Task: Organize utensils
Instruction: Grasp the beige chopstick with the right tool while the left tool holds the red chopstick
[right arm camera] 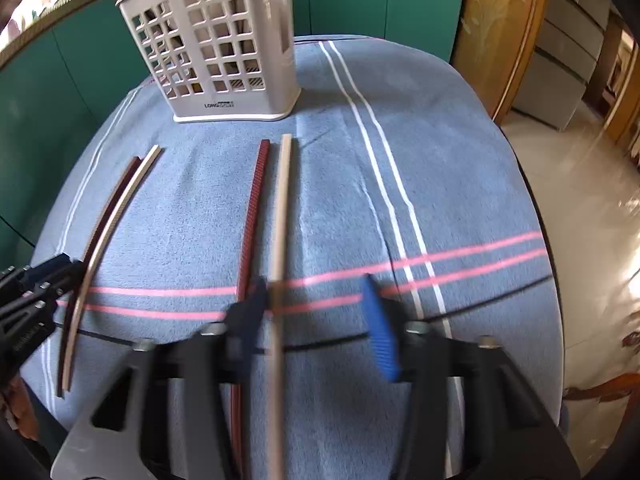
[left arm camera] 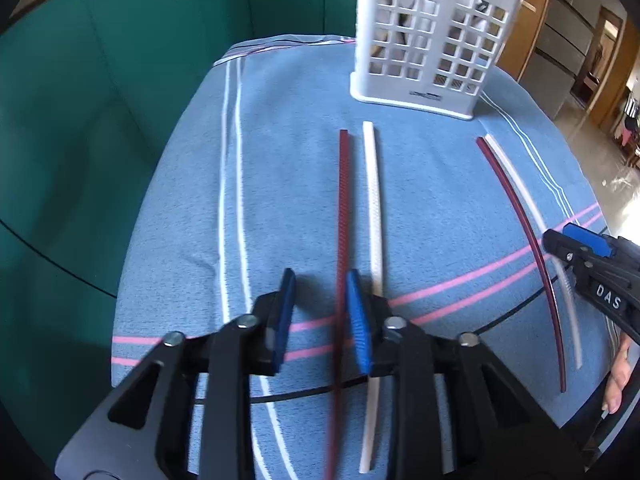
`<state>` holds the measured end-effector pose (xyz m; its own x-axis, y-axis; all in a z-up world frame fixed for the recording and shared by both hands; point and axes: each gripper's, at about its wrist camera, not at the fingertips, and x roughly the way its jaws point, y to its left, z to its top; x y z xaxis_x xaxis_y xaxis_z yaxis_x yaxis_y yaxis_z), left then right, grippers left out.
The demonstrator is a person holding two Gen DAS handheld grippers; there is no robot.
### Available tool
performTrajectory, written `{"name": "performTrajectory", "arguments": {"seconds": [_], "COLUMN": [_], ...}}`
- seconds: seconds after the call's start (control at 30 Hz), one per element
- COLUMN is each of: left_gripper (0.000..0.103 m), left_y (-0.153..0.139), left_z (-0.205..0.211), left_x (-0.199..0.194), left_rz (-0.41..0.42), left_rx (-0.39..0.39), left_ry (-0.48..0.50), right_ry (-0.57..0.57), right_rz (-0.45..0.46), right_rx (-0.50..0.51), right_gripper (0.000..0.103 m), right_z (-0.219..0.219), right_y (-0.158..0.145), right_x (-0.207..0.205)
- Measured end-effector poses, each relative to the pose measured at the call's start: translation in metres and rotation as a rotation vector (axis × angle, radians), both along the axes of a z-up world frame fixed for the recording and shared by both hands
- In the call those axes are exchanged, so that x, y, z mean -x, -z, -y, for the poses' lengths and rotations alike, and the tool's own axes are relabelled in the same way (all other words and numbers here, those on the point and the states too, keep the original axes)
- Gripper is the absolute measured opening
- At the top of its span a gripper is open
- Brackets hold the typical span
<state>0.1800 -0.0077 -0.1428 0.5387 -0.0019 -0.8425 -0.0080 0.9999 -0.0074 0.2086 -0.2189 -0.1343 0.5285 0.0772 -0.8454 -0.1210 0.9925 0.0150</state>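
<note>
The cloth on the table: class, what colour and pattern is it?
The cloth is blue, crossed by thin white, pink and black stripes; clearest in the right wrist view.

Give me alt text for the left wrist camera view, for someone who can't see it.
The open left gripper straddles a dark red chopstick lying beside a white chopstick on a blue striped cloth. A white slotted utensil holder stands at the far end; a second red and white pair lies right, where the right gripper enters.
</note>
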Motion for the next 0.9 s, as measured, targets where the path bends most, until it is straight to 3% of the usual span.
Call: {"name": "performTrajectory", "arguments": {"seconds": [0.07, 0.23, 0.37, 0.43, 0.5, 0.53, 0.7, 0.9], "left_gripper": [0.009, 0.006, 0.006, 0.007, 0.021, 0.023, 0.024, 0.034], "left_y": [0.0, -0.001, -0.002, -0.003, -0.003, -0.003, -0.003, -0.005], "left_z": [-0.004, -0.011, -0.007, -0.007, -0.009, -0.01, -0.006, 0.002], "left_x": [0.003, 0.018, 0.036, 0.037, 0.027, 0.023, -0.017, -0.054], "left_rz": [-0.003, -0.041, -0.094, -0.093, -0.092, -0.089, -0.089, -0.141], "left_rx": [0.004, 0.038, 0.078, 0.078, 0.075, 0.07, 0.024, -0.018], "left_ry": [-0.01, -0.015, 0.026, 0.029, 0.013, 0.007, 0.017, 0.078], "right_ry": [-0.007, -0.008, -0.048, -0.085, -0.095, -0.099, -0.11, -0.096], "right_rz": [-0.004, -0.033, -0.11, -0.128, -0.108, -0.1, -0.061, -0.112], "right_rx": [-0.008, -0.032, -0.097, -0.072, -0.048, -0.047, -0.016, 0.038], "right_gripper": [0.008, 0.006, 0.006, 0.008, 0.022, 0.027, 0.027, 0.027], "right_z": [0.001, 0.012, 0.022, 0.02, 0.019, 0.018, 0.002, -0.01], "right_y": [-0.001, -0.002, -0.005, -0.007, -0.011, -0.012, -0.018, -0.006], "right_x": [-0.001, 0.007, 0.023, 0.029, 0.029, 0.027, -0.002, -0.044]}}
